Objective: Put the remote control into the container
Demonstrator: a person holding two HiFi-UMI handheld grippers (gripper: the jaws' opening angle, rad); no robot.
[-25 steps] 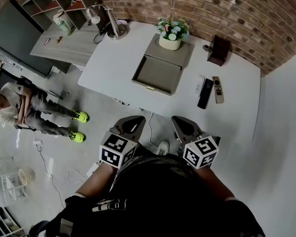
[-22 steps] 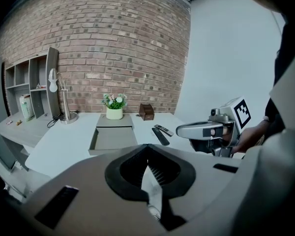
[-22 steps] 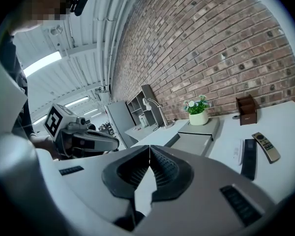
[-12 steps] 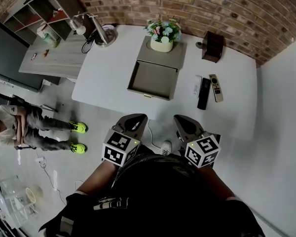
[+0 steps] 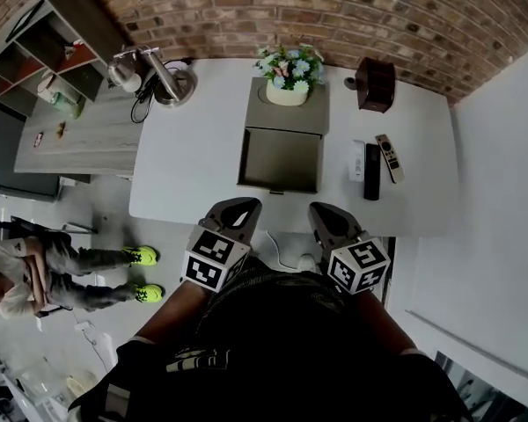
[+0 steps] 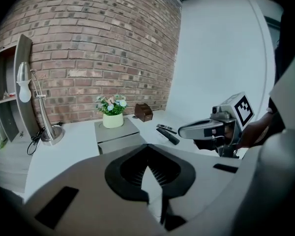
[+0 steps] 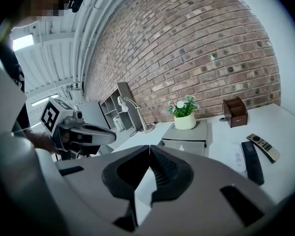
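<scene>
your left gripper point(image 5: 238, 204) and right gripper point(image 5: 320, 209) are held side by side at the near edge of the table point(image 5: 194, 156). each has its jaws together with nothing between them. the black remote point(image 5: 372, 171) lies flat on the table, right of the container point(image 5: 281, 158) and apart from it. a grey remote point(image 5: 389, 157) lies just beside it on the right. neither gripper touches them. the container stands open mid-table, with a flowerpot point(image 5: 288, 92) on its back part.

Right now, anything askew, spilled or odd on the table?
Nothing stands out. The grey box's drawer is open, looking empty; the white remote, black remote and beige remote lie side by side right of it. Nothing spilled.
</scene>
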